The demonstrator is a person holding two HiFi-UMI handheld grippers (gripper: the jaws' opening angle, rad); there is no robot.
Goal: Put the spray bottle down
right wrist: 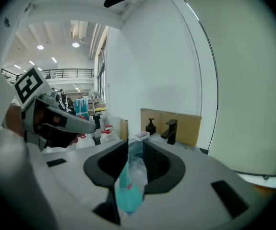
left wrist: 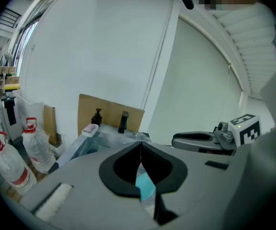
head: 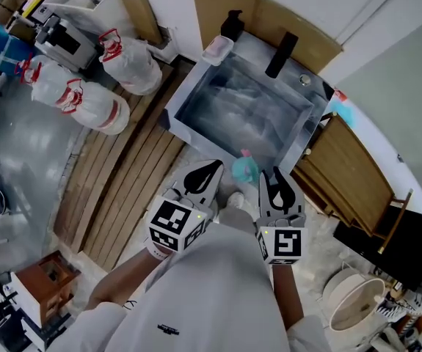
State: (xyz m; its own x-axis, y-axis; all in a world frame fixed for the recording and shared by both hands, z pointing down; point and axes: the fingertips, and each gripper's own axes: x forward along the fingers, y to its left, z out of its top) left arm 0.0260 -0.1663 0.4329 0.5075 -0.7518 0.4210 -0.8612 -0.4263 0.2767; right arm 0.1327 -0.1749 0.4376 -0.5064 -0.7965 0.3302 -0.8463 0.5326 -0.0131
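The teal spray bottle (head: pixel 244 169) with a pink top stands low in front of the sink's near corner, between the tips of both grippers and touched by neither. My left gripper (head: pixel 205 173) is to its left with its jaws shut and empty. In the left gripper view (left wrist: pixel 140 145) the bottle (left wrist: pixel 145 188) shows below the closed tips. My right gripper (head: pixel 275 176) is to the bottle's right. In the right gripper view (right wrist: pixel 135 145) a gap shows between the jaws, and the bottle (right wrist: pixel 127 190) stands beneath them, unheld.
A steel sink (head: pixel 196 94) lies ahead with a black faucet (head: pixel 280 53), a soap dispenser (head: pixel 233 24) and a soap dish (head: pixel 218 48) at its back. Large water jugs (head: pixel 130 61) stand at left by wooden slats (head: pixel 130 174). A wooden frame (head: pixel 350 174) and a white bucket (head: pixel 354 299) are at right.
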